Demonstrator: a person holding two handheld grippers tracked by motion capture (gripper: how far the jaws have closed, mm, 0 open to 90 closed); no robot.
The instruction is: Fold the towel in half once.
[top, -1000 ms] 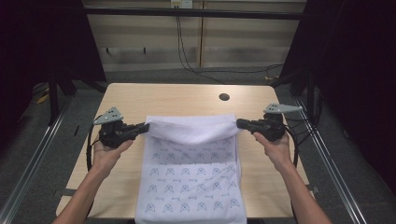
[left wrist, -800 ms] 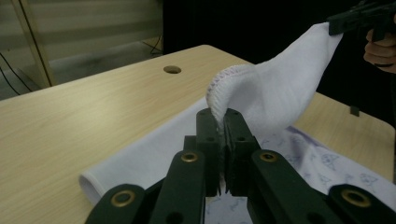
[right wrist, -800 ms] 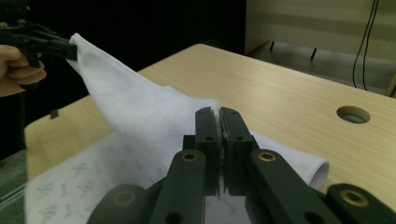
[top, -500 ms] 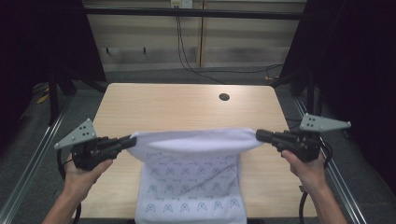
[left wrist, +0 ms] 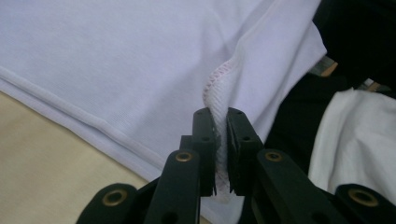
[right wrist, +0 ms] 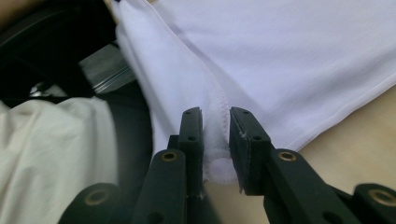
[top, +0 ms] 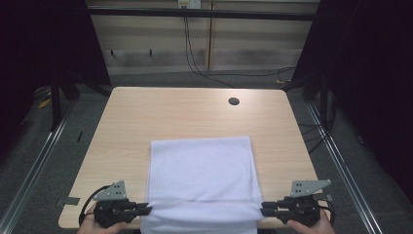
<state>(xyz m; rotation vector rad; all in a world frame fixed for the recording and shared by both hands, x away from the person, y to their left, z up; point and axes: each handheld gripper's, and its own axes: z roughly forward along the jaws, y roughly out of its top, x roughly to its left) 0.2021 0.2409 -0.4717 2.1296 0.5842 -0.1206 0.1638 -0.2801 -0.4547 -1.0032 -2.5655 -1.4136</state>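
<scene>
Left gripper (top: pixel 146 209) at 7 o'clock, right gripper (top: pixel 265 210) at 5, both clamped on white garment (top: pixel 200 170) hem. Risk: uneven pull skews fold; thin bite slips.

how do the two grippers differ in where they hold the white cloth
The left gripper pinches the cloth at its near left corner; the right gripper pinches the near right corner. The left points right, the right points left. Both are shut on the hem at the table front edge.
</scene>
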